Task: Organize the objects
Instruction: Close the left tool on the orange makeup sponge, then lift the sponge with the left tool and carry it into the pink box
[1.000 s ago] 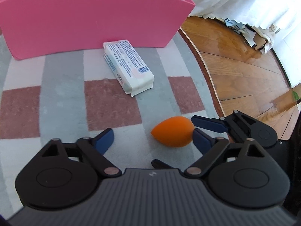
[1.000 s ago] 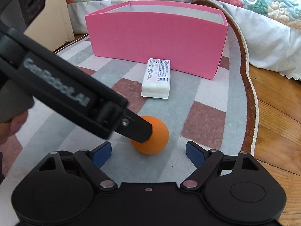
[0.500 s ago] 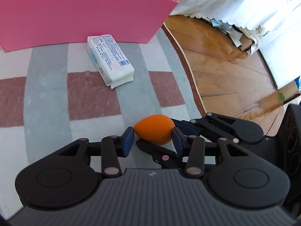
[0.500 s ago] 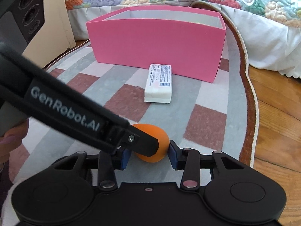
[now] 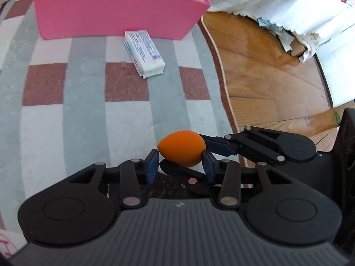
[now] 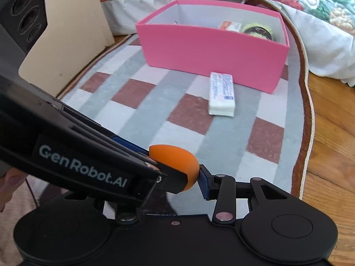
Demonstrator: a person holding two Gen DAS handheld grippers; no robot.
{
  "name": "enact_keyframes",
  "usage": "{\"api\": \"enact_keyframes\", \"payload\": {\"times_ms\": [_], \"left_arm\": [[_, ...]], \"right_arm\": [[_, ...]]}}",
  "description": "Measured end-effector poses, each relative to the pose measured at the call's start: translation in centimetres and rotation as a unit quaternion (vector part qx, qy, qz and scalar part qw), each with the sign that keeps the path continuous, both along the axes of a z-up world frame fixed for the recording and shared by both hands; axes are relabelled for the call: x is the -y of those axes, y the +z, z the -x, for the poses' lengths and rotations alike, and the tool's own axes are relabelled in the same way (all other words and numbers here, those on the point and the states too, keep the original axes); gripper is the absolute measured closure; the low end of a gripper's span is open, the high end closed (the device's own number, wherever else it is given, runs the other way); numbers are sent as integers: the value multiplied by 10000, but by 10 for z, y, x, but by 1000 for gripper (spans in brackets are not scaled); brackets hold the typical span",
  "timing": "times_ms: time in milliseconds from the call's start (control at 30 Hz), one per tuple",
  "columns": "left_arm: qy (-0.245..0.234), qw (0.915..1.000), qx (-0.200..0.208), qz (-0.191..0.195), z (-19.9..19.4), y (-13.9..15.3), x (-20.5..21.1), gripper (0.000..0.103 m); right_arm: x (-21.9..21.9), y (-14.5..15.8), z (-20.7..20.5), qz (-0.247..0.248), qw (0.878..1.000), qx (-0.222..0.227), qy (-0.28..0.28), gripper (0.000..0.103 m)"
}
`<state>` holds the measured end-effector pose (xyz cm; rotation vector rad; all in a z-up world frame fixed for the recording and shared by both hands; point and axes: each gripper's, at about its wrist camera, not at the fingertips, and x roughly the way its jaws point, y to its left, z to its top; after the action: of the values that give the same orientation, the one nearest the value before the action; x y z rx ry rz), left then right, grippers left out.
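Note:
An orange egg-shaped sponge is held above the checked rug, also in the right wrist view. My left gripper is shut on the sponge from both sides. My right gripper is shut on the same sponge, crossing in from the right. The left gripper's body hides the right gripper's left finger. A white wrapped pack lies on the rug in front of the pink box; the pack and box show in the right wrist view too.
The pink box holds several items, among them a green-lidded jar. The rug's brown edge meets wooden floor on the right. A bed with a white skirt stands behind. A beige cabinet stands at left.
Both grippers closed onto the orange sponge, then lifted it off the rug. The view now looks down from higher and into the pink box.

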<state>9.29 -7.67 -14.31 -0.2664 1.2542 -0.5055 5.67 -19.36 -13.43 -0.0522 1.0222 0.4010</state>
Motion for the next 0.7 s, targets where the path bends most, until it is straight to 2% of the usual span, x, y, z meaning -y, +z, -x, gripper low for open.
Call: {"api": "enact_keyframes", "payload": {"times_ms": [133,333,433,700], "left_arm": [[193,9998,35,40,4,26,-8,61],[211,9994,273,103,10,68,-20,61],[136,9984,529,174,12,93,-28,60],[44,9919,1268,-2,14,149,-40,59]], "right_arm": [[-6,24,1,-32,9999,17,102,56],[-15,61,0,-20,9996,170,244,56],[-19,85,3,-37,9989,360,302,55],[-28,134,-3,-194,9958,746,501,55]]}}
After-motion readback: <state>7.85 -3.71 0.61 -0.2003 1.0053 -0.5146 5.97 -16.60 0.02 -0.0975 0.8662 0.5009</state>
